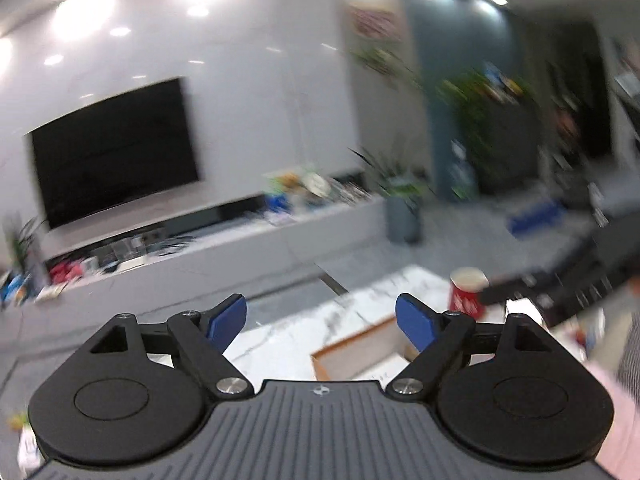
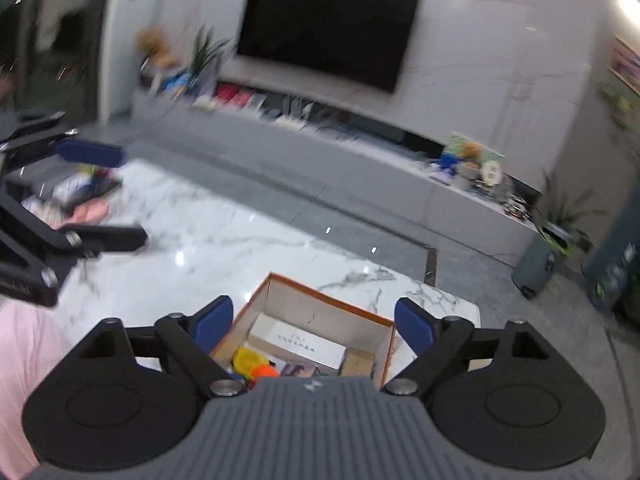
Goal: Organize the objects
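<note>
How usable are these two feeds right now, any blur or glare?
Left wrist view: heavy motion blur on the room and the red cup; ceiling lights flare on the wall. Right wrist view: milder blur; the box is readable; small glare spots on the marble table. Both: fisheye bending.

Left gripper (image 1: 321, 322) and right gripper (image 2: 313, 322): black linkage arms with silver screws, round black discs, blue finger pads (image 1: 226, 322), ribbed grey housing (image 1: 320, 432); pink sleeve (image 2: 24, 380)
</note>
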The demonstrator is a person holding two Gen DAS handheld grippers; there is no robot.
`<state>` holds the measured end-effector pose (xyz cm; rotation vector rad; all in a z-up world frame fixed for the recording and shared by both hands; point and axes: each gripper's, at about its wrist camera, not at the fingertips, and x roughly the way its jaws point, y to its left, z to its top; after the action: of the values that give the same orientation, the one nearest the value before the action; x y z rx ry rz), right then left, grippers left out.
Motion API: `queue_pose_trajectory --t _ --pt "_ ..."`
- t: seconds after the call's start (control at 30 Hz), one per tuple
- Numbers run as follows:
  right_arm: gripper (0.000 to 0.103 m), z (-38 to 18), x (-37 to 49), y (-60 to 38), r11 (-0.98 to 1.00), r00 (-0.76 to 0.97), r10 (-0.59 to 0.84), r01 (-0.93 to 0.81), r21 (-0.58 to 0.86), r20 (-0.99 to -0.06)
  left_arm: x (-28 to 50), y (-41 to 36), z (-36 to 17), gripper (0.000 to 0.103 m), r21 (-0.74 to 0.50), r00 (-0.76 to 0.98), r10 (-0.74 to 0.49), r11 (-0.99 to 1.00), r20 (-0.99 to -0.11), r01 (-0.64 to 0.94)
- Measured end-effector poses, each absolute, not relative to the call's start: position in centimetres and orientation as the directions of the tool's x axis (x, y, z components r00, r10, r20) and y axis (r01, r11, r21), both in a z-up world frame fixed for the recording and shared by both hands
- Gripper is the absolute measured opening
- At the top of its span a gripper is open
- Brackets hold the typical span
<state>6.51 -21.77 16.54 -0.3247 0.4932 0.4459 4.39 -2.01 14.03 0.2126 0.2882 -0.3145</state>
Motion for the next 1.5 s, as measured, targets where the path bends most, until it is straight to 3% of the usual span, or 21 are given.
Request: queue_pose_trajectory --t 0.2,0.37,0.6,0.83,1.5 --pt "0.095 14.1 1.5 -23.6 0.926 0.871 0.334 -0.374 -0.046 -0.360 1.4 -1.8 11.4 0.099 0.105 0.974 -0.127 0.983 -0.189 0.149" --pt "0.100 11.5 -1.9 -24.4 0.949 0.909 0.313 -0.312 0.051 -0.275 1.2 -2.1 8.3 0.099 0.030 0.958 -0.104 0.993 -0.266 0.116" --pt "0.100 6.8 -2.6 -23.8 0.971 0.918 0.237 -0.222 0.083 -0.318 3.1 -1.8 4.2 0.099 -0.031 0.896 -0.066 0.998 -0.440 0.058" --pt "0.100 2.0 -1.7 -22.7 0.980 0.901 0.200 -0.191 0.062 -0.386 1.5 -1.3 0.2 0.099 -0.021 0.850 -0.016 1.000 -0.527 0.005" --pt "0.100 -1.9 -0.3 -21.8 0.983 0.855 0.181 -0.175 0.059 -0.486 1.6 -2.4 -2.1 0.099 0.024 0.806 0.037 0.999 -0.591 -0.028"
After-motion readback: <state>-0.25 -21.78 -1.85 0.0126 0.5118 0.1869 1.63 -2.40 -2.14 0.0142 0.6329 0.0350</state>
